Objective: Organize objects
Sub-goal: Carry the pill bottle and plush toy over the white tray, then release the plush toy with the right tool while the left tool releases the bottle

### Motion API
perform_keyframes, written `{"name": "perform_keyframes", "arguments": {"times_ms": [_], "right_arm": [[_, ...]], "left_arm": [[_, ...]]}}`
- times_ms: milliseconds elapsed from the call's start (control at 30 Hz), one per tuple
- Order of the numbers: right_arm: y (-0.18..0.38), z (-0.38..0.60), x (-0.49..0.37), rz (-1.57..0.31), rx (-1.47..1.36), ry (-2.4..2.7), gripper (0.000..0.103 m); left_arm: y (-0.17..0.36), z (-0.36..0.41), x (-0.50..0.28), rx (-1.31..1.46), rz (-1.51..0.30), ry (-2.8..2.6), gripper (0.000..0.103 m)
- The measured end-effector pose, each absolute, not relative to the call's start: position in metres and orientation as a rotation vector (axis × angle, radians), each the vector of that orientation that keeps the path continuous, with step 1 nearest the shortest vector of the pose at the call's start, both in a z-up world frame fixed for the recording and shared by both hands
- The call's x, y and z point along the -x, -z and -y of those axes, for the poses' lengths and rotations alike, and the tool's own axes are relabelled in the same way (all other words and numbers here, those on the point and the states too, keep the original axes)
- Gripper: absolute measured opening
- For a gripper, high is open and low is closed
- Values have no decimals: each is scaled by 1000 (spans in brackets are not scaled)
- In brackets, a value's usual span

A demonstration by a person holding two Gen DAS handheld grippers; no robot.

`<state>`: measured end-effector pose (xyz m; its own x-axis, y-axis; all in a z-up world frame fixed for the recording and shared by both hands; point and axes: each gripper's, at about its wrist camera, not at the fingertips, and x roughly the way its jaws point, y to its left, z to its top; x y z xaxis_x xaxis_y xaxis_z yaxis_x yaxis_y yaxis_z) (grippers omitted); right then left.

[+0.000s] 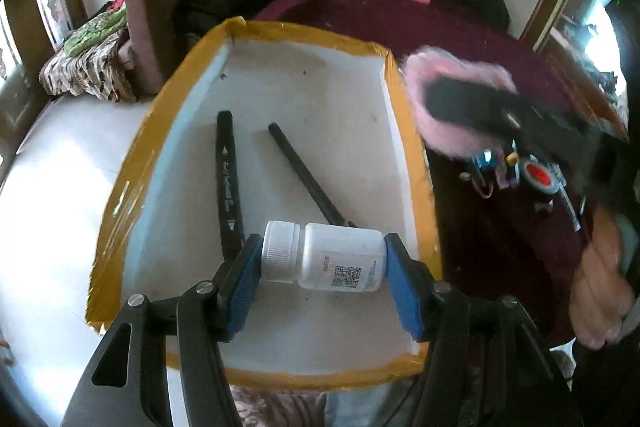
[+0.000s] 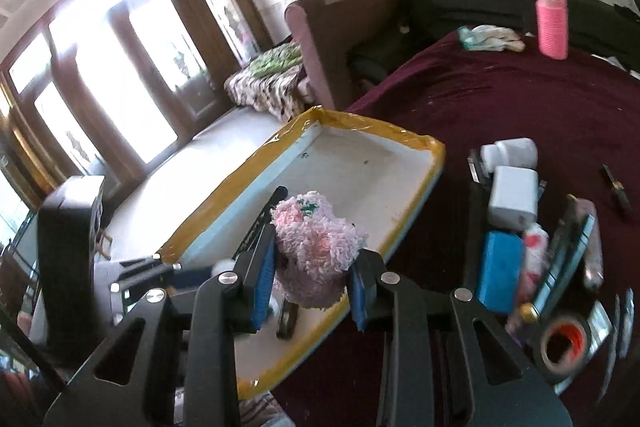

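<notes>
My left gripper (image 1: pixel 323 247) is shut on a white pill bottle (image 1: pixel 340 259), which lies sideways with a blue pad on its cap and another on its base. It is over the near part of a white tray with a yellow-taped rim (image 1: pixel 132 179). On the tray floor lie a black marker (image 1: pixel 226 179) and a thin black rod (image 1: pixel 308 179). My right gripper (image 2: pixel 316 247) is shut on a pink fluffy item (image 2: pixel 316 227) above the tray's (image 2: pixel 372 131) right edge. In the left wrist view the right gripper is a dark blur (image 1: pixel 480 107) beside the tray.
The tray lies on a maroon cloth (image 2: pixel 520 87). To its right are a white bottle (image 2: pixel 512 151), a white box (image 2: pixel 512 195), a blue box (image 2: pixel 500 271), a tape roll (image 2: pixel 564 343) and several small items. A pink bottle (image 2: pixel 552 23) stands at the back. An armchair (image 2: pixel 332 27) is behind the tray.
</notes>
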<state>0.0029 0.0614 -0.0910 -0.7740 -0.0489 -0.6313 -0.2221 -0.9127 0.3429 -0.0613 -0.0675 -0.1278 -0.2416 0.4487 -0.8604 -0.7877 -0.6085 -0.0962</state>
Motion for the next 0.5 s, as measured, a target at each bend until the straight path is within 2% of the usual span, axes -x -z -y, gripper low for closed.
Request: {"name": "perform_keyframes", "arguments": {"times_ms": [167, 500], "right_arm": [[106, -73, 32, -640, 1106, -2804, 29], [136, -72, 73, -562, 1261, -2744, 29]], "left_arm": [[136, 65, 64, 1194, -520, -1911, 54], [142, 66, 71, 1199, -543, -1914, 54]]}}
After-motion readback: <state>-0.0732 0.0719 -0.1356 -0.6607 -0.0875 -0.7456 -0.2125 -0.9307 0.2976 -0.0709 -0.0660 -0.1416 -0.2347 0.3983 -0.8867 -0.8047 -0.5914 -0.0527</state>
